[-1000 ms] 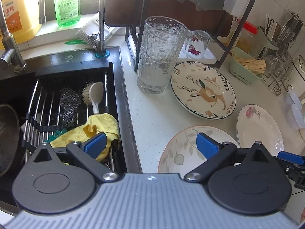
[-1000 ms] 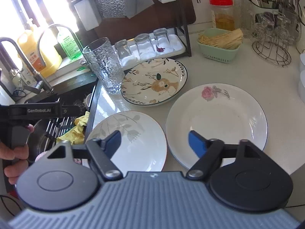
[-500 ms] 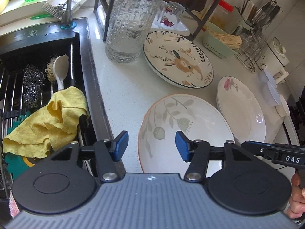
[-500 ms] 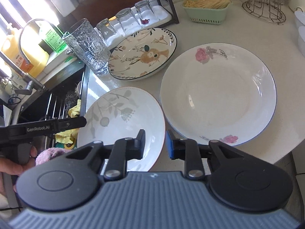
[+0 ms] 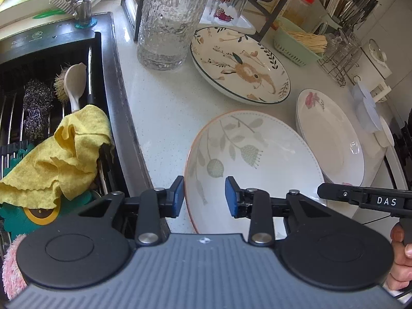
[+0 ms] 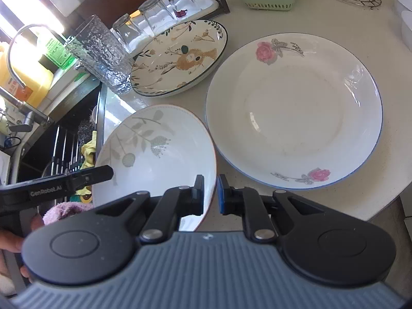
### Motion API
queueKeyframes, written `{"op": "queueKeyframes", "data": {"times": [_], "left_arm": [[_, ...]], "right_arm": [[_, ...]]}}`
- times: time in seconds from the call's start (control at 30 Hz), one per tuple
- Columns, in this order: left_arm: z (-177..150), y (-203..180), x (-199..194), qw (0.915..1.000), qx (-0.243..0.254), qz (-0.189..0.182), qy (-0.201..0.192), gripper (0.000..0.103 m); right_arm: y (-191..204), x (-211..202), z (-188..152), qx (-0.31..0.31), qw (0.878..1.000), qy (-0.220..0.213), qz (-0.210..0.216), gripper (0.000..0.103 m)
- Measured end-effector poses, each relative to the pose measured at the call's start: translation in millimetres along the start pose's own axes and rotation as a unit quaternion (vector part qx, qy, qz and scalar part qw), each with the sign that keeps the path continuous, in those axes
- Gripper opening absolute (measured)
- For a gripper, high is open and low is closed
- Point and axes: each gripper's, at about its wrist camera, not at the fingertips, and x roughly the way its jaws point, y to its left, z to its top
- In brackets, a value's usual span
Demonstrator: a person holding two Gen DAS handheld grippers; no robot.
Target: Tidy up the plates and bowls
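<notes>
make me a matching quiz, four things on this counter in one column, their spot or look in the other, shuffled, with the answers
Things
1. leaf plate
2. rose plate
3. rabbit plate
4. yellow cloth

Descriptions
A. dark rim, beside the tall textured glass
B. draped over the sink rack
C. rim between the jaws of the right gripper
D. blue rim, pink flowers

Pairs: 1-C, 2-D, 3-A, 4-B
</notes>
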Motion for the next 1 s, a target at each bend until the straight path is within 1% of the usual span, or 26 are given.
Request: {"op": "queueKeyframes", "data": {"times": [0.07,0.17,0.3,0.4,0.5,0.57,0.7,0.83,0.93,1.0], "left_arm": [[-0.9,0.3,0.9,1.0000,0.000,0.000,-0.005,0.037],[-2.2,3.1,-1.7,0.9997,-0.019,-0.005,-0.013,0.036],[-2.2,0.4,-8.2,0.9997,-0.015,0.007,-0.018,0.036],[1.3,-0.7,-17.6,0.9993,-0.023,-0.005,-0.029,0.036],[7.9,-3.2,-24.0,0.9986,-0.043,-0.002,-0.030,0.036],[12.2,-9.0,-29.9,0.9985,-0.042,-0.004,-0.036,0.036],[21.8,-23.8,-39.1,0.9987,-0.036,-0.006,-0.035,0.036],[30.0,-34.5,-45.0,0.9972,-0.051,-0.029,-0.045,0.036],[33.4,-49.5,-44.3,0.9963,-0.050,-0.041,-0.056,0.036],[36.0,-62.8,-40.8,0.9963,-0.050,-0.040,-0.057,0.036]], "right_arm": [[-0.9,2.8,0.1,0.001,1.000,0.001,0.002,0.013],[-2.1,9.1,-1.9,0.002,1.000,0.007,0.007,0.014],[6.6,13.2,-2.9,-0.020,1.000,0.009,-0.002,0.015],[6.8,9.9,-2.8,-0.022,1.000,0.012,0.006,0.015],[4.9,1.7,-1.2,-0.026,0.999,0.011,0.020,0.015],[3.1,-4.2,-1.7,-0.020,0.999,0.015,0.030,0.015],[0.5,-22.2,6.1,-0.013,0.999,-0.003,0.034,0.015],[-4.7,-40.4,12.8,-0.016,0.999,-0.022,0.039,0.015],[-19.8,-49.7,15.2,0.002,0.998,-0.037,0.050,0.015],[-31.3,-53.9,16.7,0.011,0.997,-0.047,0.055,0.015]]}}
